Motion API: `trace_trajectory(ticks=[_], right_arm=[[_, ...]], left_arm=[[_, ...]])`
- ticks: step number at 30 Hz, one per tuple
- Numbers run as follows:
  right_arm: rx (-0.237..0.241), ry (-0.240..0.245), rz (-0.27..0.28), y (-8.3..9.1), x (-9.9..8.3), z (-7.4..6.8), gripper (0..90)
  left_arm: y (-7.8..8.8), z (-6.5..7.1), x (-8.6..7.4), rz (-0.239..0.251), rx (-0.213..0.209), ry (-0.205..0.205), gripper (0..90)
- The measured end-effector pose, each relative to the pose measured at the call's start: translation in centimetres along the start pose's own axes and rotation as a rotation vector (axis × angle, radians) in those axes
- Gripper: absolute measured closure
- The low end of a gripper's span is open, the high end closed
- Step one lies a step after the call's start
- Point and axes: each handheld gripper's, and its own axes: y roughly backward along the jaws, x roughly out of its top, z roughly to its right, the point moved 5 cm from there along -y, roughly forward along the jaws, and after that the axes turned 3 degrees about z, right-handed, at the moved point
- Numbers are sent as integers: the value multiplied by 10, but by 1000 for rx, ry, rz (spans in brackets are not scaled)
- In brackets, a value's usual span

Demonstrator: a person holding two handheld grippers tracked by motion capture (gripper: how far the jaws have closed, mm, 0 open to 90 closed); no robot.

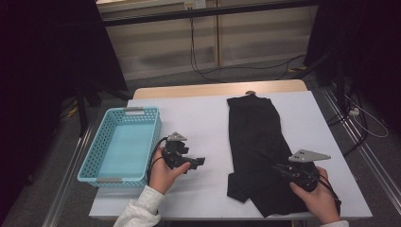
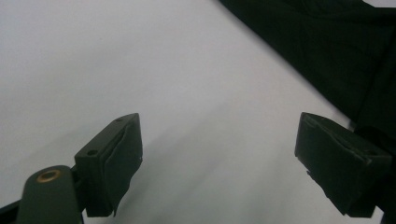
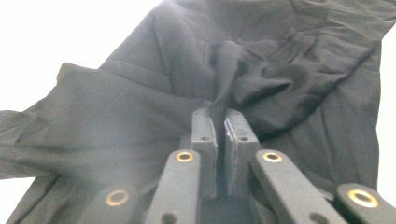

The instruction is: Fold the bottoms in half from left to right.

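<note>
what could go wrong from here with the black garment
The right gripper is shut on just a thin ridge of the black garment, so the fold may slip out when lifted. The left gripper hangs open over bare table, apart from the cloth, so a one-sided pull could drag and bunch it. The blue basket sits near the table's left edge.

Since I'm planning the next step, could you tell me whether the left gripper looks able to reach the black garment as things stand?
Probably yes. The left gripper hovers with jaws open over bare white table, pointing toward the black garment. Nothing lies between them; the blue basket sits on its other side.
</note>
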Motion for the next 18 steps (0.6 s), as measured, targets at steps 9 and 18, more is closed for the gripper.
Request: trace_trajectory(ticks=[9, 18], right_arm=[[-46, 12, 11, -2, 1, -7, 538], [-54, 5, 38, 16, -3, -14, 539]], left_arm=[[2, 2, 1, 3, 3, -6, 151], [4, 7, -1, 9, -19, -8, 139]])
